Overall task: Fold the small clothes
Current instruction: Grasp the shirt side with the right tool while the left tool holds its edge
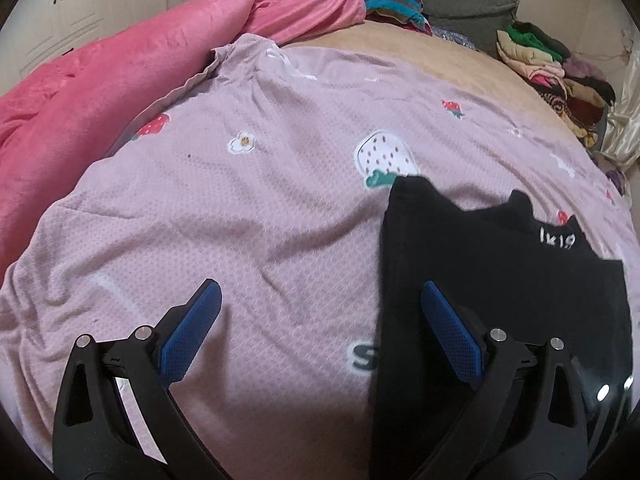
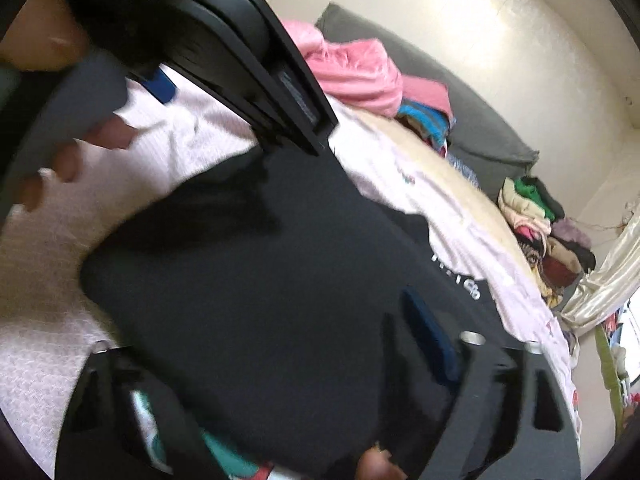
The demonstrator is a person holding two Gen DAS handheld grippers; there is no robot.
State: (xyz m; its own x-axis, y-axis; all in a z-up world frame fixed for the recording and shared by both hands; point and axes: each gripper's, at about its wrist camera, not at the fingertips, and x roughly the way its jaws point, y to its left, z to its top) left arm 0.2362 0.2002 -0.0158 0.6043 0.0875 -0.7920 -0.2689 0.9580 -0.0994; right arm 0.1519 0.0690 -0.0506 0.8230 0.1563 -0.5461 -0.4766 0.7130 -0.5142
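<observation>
A black garment (image 1: pixel 500 280) with white letters lies flat on the lilac strawberry-print cover (image 1: pixel 240 208) at the right of the left wrist view. My left gripper (image 1: pixel 320 286) hangs open above the cover. Its right pad (image 1: pixel 452 336) is over the garment's left edge, and its left pad (image 1: pixel 192 332) is over bare cover. In the blurred right wrist view the black garment (image 2: pixel 260 260) fills the middle and lies across my right gripper (image 2: pixel 260 312). It hides the left finger, while the right pad (image 2: pixel 428 336) shows its blue face uncovered. The jaws stand wide apart.
A pink fleece blanket (image 1: pixel 100 92) is bunched along the left and back. Stacks of folded clothes (image 1: pixel 560 76) sit at the far right, beside a grey cushion (image 1: pixel 460 0). In the right wrist view the other gripper (image 2: pixel 248 60) and a hand's fingers (image 2: pixel 100 136) are at upper left.
</observation>
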